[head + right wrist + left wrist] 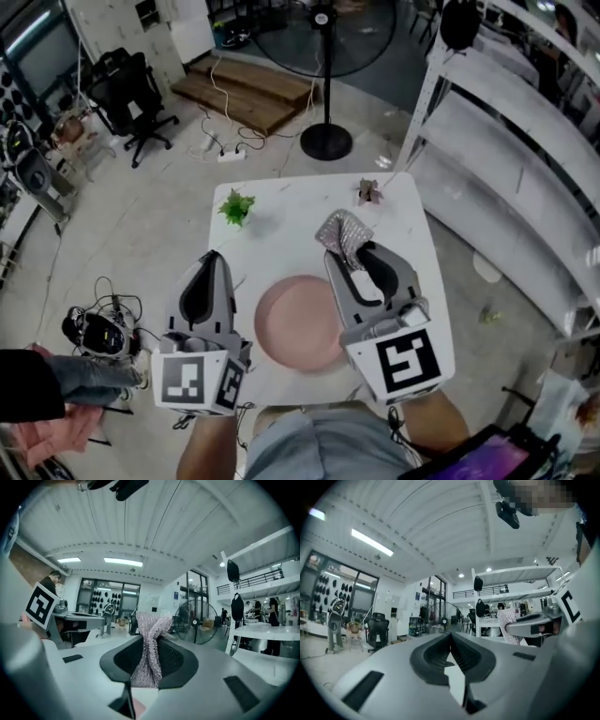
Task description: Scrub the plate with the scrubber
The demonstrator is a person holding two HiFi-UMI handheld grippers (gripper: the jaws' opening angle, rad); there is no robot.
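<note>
Right gripper point(347, 251) pinching silvery mesh scrubber point(341, 233), raised off far-right rim of round pink plate point(295, 323). Plate flat on white table point(281, 211), back-left of scrubber, nearer right gripper. Left gripper point(450, 637) pressed together, empty, beside plate's left rim.

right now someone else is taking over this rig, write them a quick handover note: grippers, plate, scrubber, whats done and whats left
Right gripper: shut on the silvery mesh scrubber, which sticks up out of its fingers.
Left gripper: shut and empty, left of the plate.
Round pink plate: flat on the white table, between the two grippers, with nothing holding it.
Done: the scrubber is in hand.
Left: bring the scrubber down onto the plate and scrub. It looks clear of the plate, beyond the far rim. I cannot tell whether any scrubbing has happened.
</note>
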